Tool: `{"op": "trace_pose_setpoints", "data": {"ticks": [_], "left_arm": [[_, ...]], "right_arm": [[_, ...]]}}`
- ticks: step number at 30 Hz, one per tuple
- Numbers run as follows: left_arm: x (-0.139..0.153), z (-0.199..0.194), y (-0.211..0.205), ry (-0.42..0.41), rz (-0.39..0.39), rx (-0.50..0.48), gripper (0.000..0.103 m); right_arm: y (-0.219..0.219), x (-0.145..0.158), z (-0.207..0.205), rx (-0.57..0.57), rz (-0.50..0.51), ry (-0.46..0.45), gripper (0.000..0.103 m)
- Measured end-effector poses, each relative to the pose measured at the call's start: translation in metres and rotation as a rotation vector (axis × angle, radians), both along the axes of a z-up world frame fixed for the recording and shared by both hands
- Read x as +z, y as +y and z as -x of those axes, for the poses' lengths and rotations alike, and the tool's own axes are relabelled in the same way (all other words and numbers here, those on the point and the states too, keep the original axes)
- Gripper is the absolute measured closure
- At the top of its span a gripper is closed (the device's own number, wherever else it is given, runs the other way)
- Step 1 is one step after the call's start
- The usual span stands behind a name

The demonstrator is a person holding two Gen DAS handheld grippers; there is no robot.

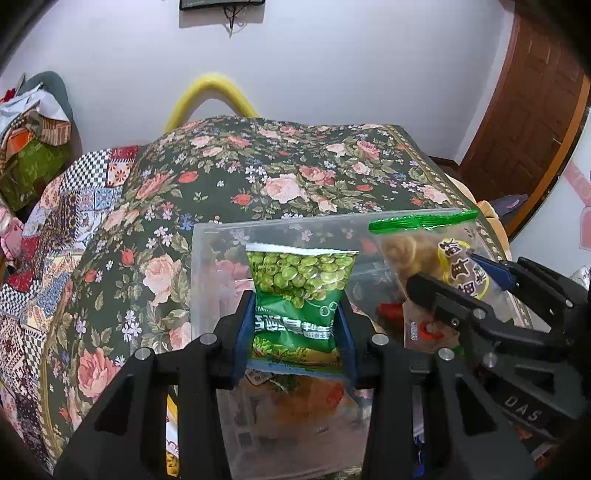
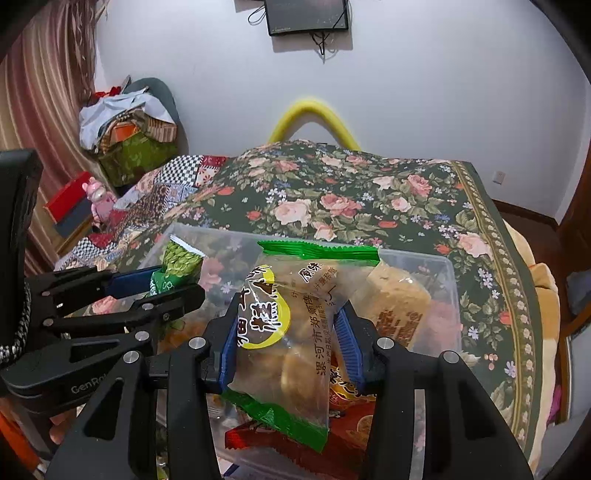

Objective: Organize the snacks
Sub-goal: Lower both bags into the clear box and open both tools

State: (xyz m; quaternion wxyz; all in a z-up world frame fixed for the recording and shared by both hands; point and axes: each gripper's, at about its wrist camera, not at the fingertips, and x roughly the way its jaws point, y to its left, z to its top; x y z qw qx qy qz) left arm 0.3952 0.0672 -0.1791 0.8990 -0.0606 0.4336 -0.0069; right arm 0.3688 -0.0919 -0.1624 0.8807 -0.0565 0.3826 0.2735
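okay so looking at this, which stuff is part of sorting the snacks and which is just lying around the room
Part of the job:
green pea bag in the left gripper
clear cake packet in the right gripper
clear plastic bin

Just lying about:
floral bedspread
wall monitor
pink toy

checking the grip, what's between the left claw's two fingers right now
A green pea snack bag, pinched upright between the left claw fingers above the clear plastic bin; the left wrist view shows it.
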Motion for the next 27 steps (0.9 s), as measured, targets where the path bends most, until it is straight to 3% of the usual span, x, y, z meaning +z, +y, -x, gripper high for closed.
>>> {"op": "trace_pose_setpoints", "data": {"ticks": [8, 12, 17, 27], "left_arm": [[0.006, 0.005, 0.007, -0.009, 0.027, 0.01, 0.061], [0.018, 0.015, 0.007, -0.03, 0.024, 0.015, 0.058], [0.039, 0.036, 0.005, -0.066, 0.001, 0.004, 0.053], [0.069, 0.102, 0.038, -0.112, -0.089, 0.028, 0.025]], "right_arm": [[-0.005, 0.005, 0.0, -0.017, -0.013, -0.006, 0.056], [-0.01, 0.016, 0.007, -0.022, -0.042, -0.017, 0.045], [-0.015, 0.033, 0.024, -0.029, -0.049, -0.041, 0.039], [-0.029, 0.048, 0.066, -0.027, -0.027, -0.078, 0.023]]}}
